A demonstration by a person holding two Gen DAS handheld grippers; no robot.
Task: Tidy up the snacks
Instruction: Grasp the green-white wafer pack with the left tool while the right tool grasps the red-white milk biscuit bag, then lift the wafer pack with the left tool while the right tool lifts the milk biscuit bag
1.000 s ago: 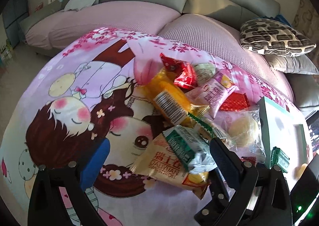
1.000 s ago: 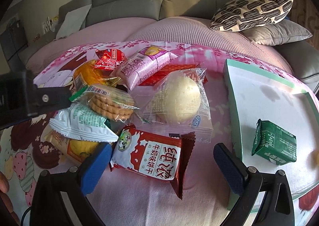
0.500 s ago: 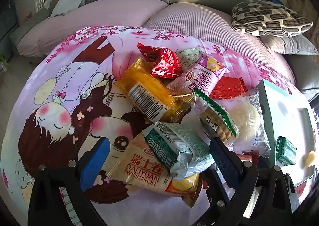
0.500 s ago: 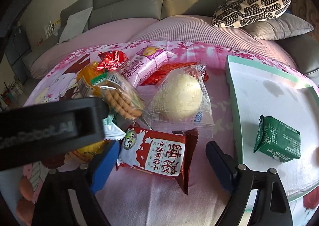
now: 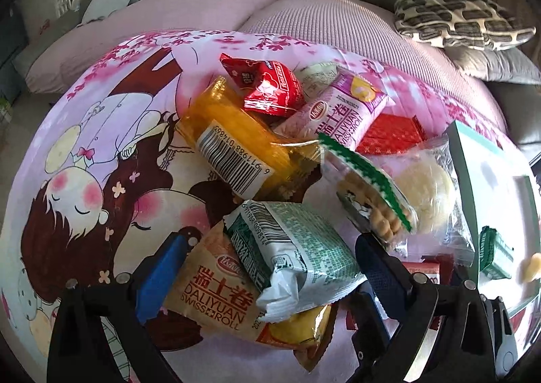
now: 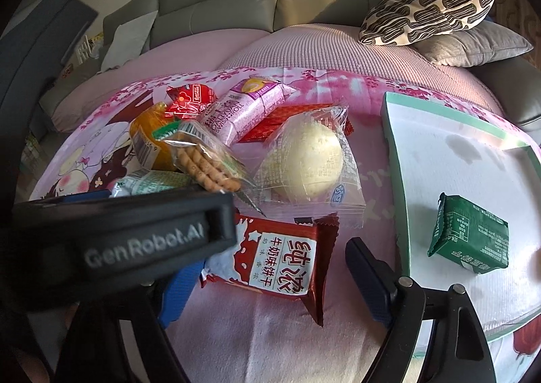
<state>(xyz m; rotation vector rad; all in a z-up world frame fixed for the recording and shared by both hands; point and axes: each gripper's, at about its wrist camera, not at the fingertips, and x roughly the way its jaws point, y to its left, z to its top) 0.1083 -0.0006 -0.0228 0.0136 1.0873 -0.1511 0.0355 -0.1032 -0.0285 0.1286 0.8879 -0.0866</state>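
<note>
Hovering low over the snack pile, the left gripper (image 5: pixel 270 258) has come down and forward since a second ago, so that its spread blue fingers now straddle a green-and-white crinkled packet (image 5: pixel 294 247) lying on an orange Swiss-roll pack (image 5: pixel 216 295); the pads do not press on either, so it is released. That suggests this packet is the next pick. The right gripper (image 6: pixel 267 268) has narrowed from its widest and is held around a glossy red biscuit packet (image 6: pixel 274 254), fingers apart from the wrapper, nothing grasped yet. One small green foil packet (image 6: pixel 470 237) already sits in the white tray (image 6: pixel 449 160) with its mint-green rim, to the right of the pile. The remaining snacks lie on the cartoon-printed cloth (image 5: pixel 101 153): a round pale bun in clear film (image 6: pixel 304 160), stacked biscuits in a clear sleeve (image 6: pixel 206 160), a pink rectangular pack (image 5: pixel 341 112), all soft, slippery wrappers.
</note>
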